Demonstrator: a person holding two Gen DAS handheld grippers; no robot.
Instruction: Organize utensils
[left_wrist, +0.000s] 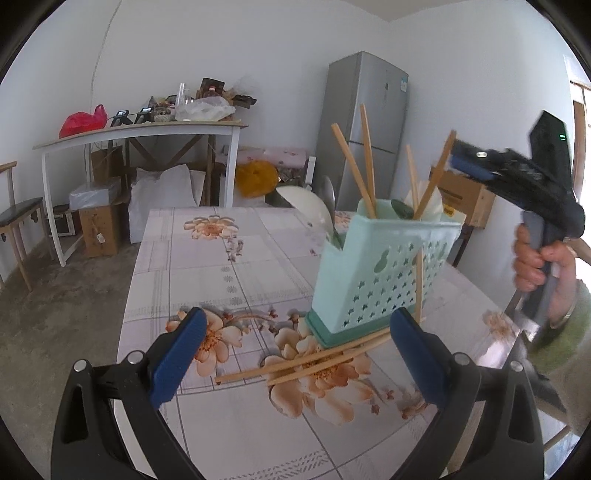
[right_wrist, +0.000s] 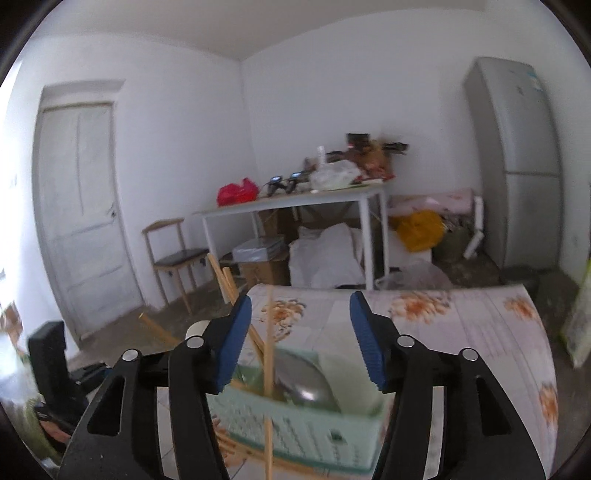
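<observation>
Standing on the floral table (left_wrist: 229, 258), the mint utensil basket (left_wrist: 380, 273) holds chopsticks (left_wrist: 354, 170); loose chopsticks (left_wrist: 306, 363) lie near it. Left gripper (left_wrist: 295, 354) gapes wide, empty; right gripper (right_wrist: 301, 339) hangs parted above, gripping nothing.

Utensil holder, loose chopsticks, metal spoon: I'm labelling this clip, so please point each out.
utensil holder (left_wrist: 384, 280): left wrist view, perforated front wall.
loose chopsticks (left_wrist: 295, 365): left wrist view, middle of the shafts on the table.
metal spoon (right_wrist: 306, 380): right wrist view, its bowl inside the holder.
</observation>
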